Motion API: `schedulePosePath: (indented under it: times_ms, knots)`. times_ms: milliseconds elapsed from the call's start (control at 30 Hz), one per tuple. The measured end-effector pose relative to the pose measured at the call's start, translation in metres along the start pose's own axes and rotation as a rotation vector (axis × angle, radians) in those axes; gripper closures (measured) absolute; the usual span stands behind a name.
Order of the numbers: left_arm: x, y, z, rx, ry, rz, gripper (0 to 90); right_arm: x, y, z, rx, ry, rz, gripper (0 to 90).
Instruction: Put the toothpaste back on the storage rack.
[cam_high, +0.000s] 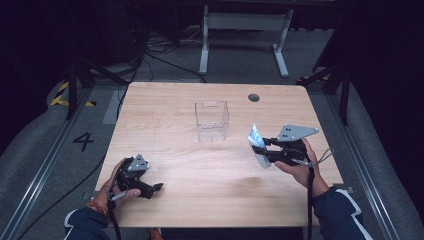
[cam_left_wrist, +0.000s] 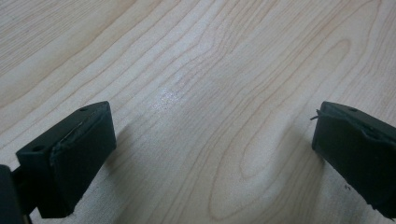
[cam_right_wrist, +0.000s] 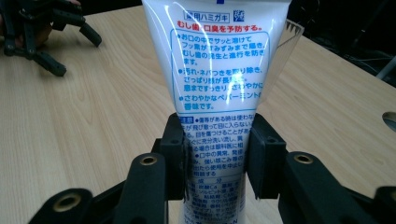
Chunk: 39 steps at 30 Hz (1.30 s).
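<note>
Two hand-held grippers work over a pale wooden table (cam_high: 215, 170) in a dark room, seen from the high view with the person's blue-sleeved forearms entering from the bottom edge. The right gripper (cam_high: 262, 148), held in the right hand (cam_high: 298, 167) near the table's right side, has its two black jaws closed against the sides of a white toothpaste tube (cam_high: 257, 145), which stands between them with its blue-marked flat end uppermost. In the right gripper view the same tube (cam_right_wrist: 215, 88) rises from between the pads (cam_right_wrist: 175, 161), its back panel of blue and red Japanese print facing the camera and its lower body pinched in where the jaws press it. A clear plastic box (cam_high: 212, 120), open at the top, stands upright near the middle of the table, apart from the tube and to the left of it; its edge (cam_right_wrist: 287, 49) shows just behind the tube in the right gripper view. The left gripper (cam_high: 152, 189) rests low at the table's near left corner in the left hand (cam_high: 117, 187), well apart from the box and tube. In the left gripper view its jaws stand wide apart over bare wood grain (cam_left_wrist: 201, 116), with nothing between them. A round cable hole (cam_high: 253, 97) sits near the table's far edge.
</note>
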<state>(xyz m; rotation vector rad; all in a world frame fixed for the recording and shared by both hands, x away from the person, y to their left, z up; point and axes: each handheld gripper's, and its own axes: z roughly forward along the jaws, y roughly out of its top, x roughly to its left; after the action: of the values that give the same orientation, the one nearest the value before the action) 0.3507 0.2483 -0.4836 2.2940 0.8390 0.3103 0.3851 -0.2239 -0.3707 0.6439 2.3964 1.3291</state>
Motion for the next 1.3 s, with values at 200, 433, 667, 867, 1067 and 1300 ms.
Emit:
schedulePosePath:
  times_ms: [200,433,667,867,1067,1300]
  knots:
    - [0.0,0.0,0.0,0.0,0.0,0.0,0.1,-0.001,0.015,0.002,-0.035,-0.004,-0.006,64.4]
    - [0.0,0.0,0.0,0.0,0.0,0.0,0.1,-0.001,0.033,0.006,-0.067,0.004,-0.012,64.3]
    - [0.0,0.0,0.0,0.0,0.0,0.0,0.1,-0.003,0.049,0.012,-0.096,0.01,-0.015,64.4]
    - [0.0,0.0,0.0,0.0,0.0,0.0,0.1,-0.007,0.062,0.017,-0.109,0.009,-0.017,64.3]
    - [0.0,0.0,0.0,0.0,0.0,0.0,0.0,-0.011,0.074,0.023,-0.132,0.016,-0.014,64.3]
    - [0.0,0.0,0.0,0.0,0.0,0.0,0.1,-0.013,0.087,0.033,-0.145,0.025,-0.02,64.2]
